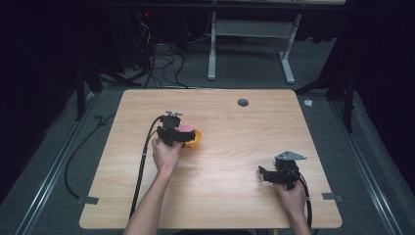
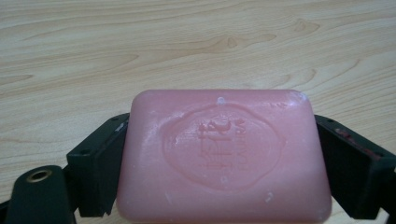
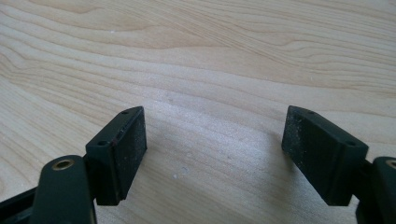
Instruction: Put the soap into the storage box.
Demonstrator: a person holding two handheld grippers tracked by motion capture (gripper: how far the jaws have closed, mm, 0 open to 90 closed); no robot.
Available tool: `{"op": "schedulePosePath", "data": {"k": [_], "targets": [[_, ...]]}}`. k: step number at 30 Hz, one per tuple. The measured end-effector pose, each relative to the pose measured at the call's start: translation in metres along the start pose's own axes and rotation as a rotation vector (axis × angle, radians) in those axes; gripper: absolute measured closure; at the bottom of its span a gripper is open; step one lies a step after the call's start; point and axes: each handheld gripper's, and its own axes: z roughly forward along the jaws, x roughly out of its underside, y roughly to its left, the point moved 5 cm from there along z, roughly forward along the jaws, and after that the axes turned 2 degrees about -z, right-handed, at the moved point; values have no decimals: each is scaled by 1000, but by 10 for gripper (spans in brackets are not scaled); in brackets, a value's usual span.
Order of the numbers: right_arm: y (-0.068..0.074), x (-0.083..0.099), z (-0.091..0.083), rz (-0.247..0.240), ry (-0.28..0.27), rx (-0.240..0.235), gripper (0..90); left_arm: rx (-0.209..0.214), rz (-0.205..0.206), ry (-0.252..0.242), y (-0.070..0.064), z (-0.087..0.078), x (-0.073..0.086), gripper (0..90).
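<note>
The soap (image 2: 223, 156) is pink, with a stamped oval mark and small letters pressed into its top, and a few tiny white specks. The left tongs (image 2: 223, 163) are black, with a small gold ring on one part. The right tongs (image 3: 215, 154) are black too, with dusty grey pads (image 3: 128, 147). The surface (image 3: 196, 56) is light tan wood with wavy brown grain lines. An orange thing (image 1: 194, 138) sits by the soap. The floor (image 1: 372, 161) is grey.

Setting: likely a lab or test room | wooden bench (image 1: 235, 196) on grey carpet (image 1: 49, 196) | dark surroundings | tangled cables (image 1: 161, 63) | metal frame legs (image 1: 211, 49) behind
</note>
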Motion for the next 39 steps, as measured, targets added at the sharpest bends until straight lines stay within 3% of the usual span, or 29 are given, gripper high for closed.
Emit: {"op": "schedulePosePath", "data": {"k": [19,39], "targets": [[0,0,0,0,-2,-1,226,-50,2,16,0,18,2,132],[0,0,0,-2,-2,-3,225,-70,13,34,-2,26,6,132]]}}
